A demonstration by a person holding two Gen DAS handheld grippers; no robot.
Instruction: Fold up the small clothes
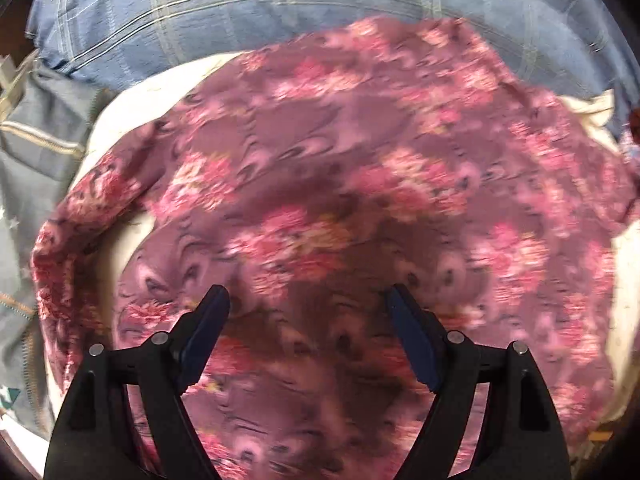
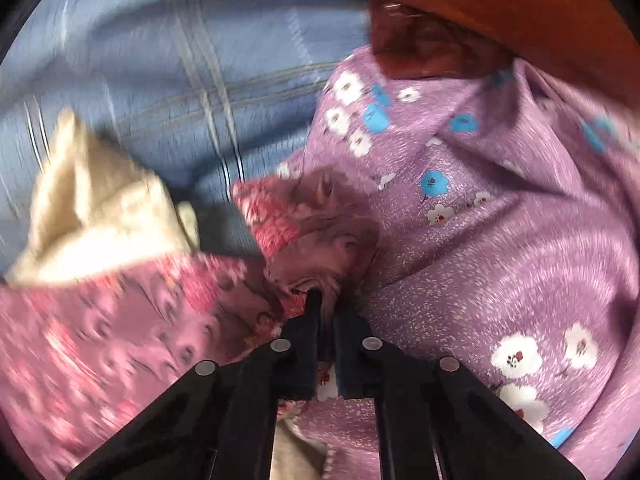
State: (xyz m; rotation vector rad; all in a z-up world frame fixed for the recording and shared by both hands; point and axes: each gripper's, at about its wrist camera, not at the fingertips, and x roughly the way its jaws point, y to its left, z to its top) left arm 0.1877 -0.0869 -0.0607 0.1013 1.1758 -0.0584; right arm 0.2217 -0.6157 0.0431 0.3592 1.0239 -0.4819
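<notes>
The mauve cloth with pink and red flower print (image 1: 320,184) lies spread over a cream cloth (image 1: 120,120) on the blue checked bedspread (image 1: 200,20), one bunched corner (image 2: 320,240) pinched in the right tongs (image 2: 326,300), which are pressed together on it. The left tongs (image 1: 308,300) hover spread wide above the cloth's middle, holding nothing. Best to seize a matching corner with the left and keep the lilac blossom-print fabric (image 2: 500,220) out of the fold

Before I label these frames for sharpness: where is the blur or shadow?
Left wrist view: the pink floral cloth is motion-smeared, with a dark shadow between the open left gripper fingers. Right wrist view: the blue checked sheet streaks; the lilac flowered fabric is sharper.
</notes>
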